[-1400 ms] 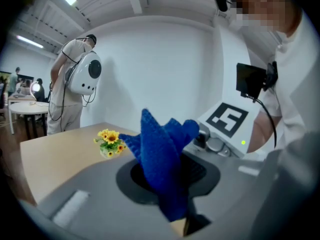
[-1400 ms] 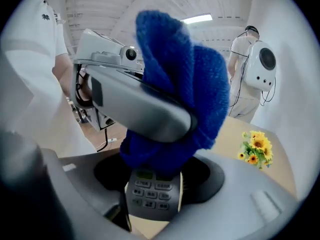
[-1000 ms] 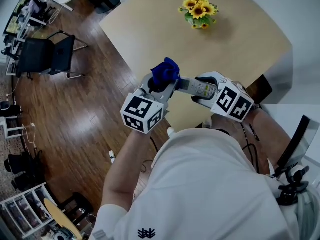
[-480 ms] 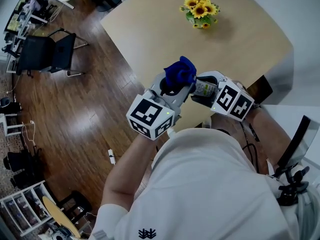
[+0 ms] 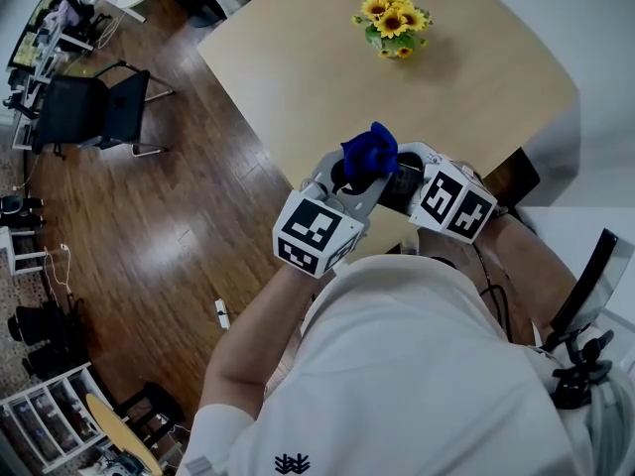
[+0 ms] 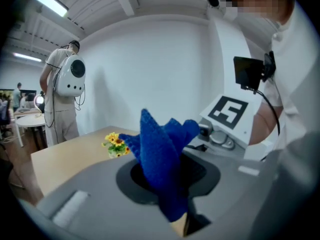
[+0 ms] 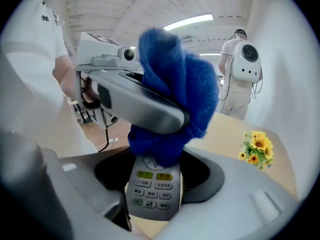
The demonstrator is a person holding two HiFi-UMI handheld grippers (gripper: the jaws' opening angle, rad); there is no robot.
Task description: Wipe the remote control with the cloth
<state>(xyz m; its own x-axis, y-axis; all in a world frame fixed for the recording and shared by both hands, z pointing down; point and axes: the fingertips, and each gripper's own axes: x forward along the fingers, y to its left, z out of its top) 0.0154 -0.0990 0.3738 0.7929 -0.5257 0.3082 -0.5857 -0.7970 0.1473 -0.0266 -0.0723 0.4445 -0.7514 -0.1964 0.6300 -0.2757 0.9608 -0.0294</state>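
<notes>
Left gripper [image 5: 359, 172]: it's clamping down tight on the blue cloth [image 5: 369, 149] — the cloth is standing up in a bunch out of the closed jaws.
Right gripper [image 5: 402, 184]: it's squeezing the remote [image 7: 152, 189] by its near end, with the jaws drawn in narrow against its sides.
Remote: it's hanging in the air over the near edge of the table [image 5: 298, 67], just in front of the person's chest. The rows of keys are facing up and showing in the right gripper view.
Cloth: it's pressing onto the far end of the remote and covering it — cloth and remote are touching.
Meeting point: the two grippers are coming together tip to tip, the left one reaching in from the left and crossing over the remote.
Flowers [image 5: 394, 23]: they're sitting at the far side of the table, well apart from the action.
Chair [image 5: 89, 107]: it's standing on the wooden floor, far left.
</notes>
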